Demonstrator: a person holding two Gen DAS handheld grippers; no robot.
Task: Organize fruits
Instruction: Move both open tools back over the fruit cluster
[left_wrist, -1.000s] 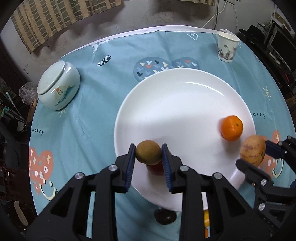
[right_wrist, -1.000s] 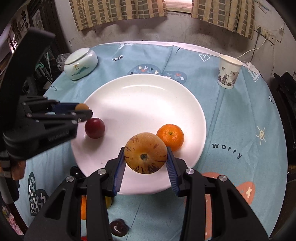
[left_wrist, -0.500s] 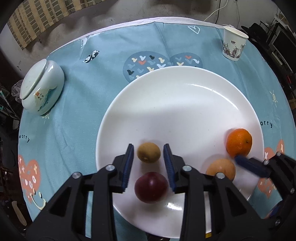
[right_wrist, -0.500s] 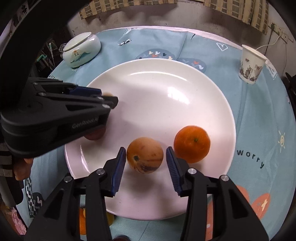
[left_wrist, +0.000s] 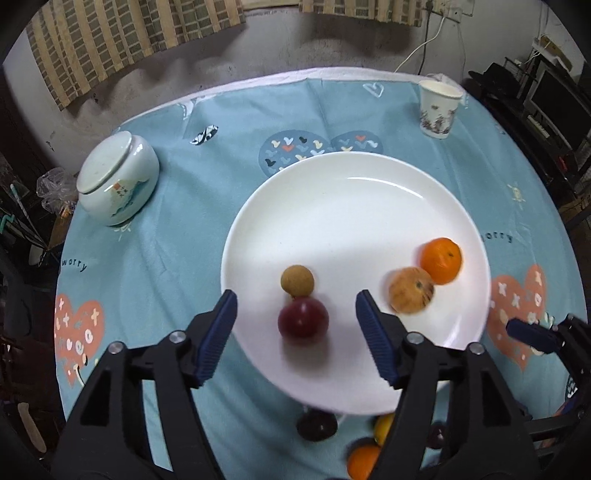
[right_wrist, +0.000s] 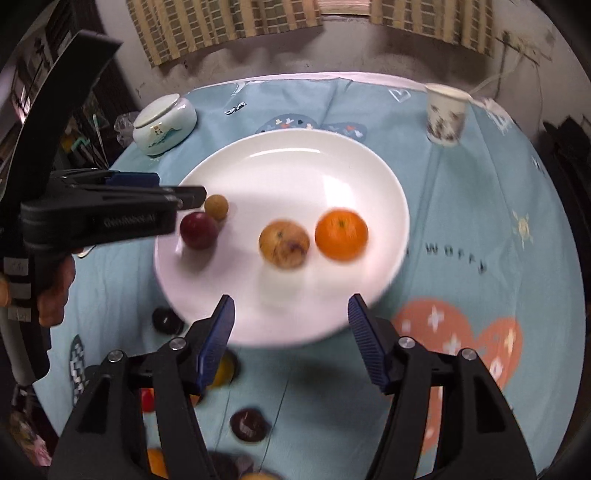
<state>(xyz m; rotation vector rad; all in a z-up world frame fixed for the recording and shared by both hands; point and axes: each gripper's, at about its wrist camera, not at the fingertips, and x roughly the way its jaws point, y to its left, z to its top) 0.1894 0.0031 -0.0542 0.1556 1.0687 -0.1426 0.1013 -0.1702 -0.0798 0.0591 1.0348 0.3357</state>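
A white plate (left_wrist: 354, 206) (right_wrist: 295, 166) holds a small brown fruit (left_wrist: 297, 280) (right_wrist: 216, 206), a dark red plum (left_wrist: 303, 322) (right_wrist: 198, 230), a speckled tan fruit (left_wrist: 411, 290) (right_wrist: 283, 243) and an orange (left_wrist: 441, 260) (right_wrist: 341, 239). My left gripper (left_wrist: 297, 332) is open and empty, its jaws wide either side of the plum. My right gripper (right_wrist: 290, 336) is open and empty above the plate's near rim, short of the tan fruit. The left gripper shows from the side in the right wrist view (right_wrist: 110, 206).
Loose fruits lie on the blue cloth in front of the plate: a dark one (left_wrist: 317, 424) (right_wrist: 249, 424), an orange one (left_wrist: 364, 461) and a yellow one (right_wrist: 221, 371). A lidded ceramic jar (left_wrist: 118, 184) stands far left, a paper cup (left_wrist: 437, 109) far right.
Both grippers have opened wide and let go: the small brown fruit and the tan fruit now rest on the plate. Both grippers have drawn back toward the near rim.
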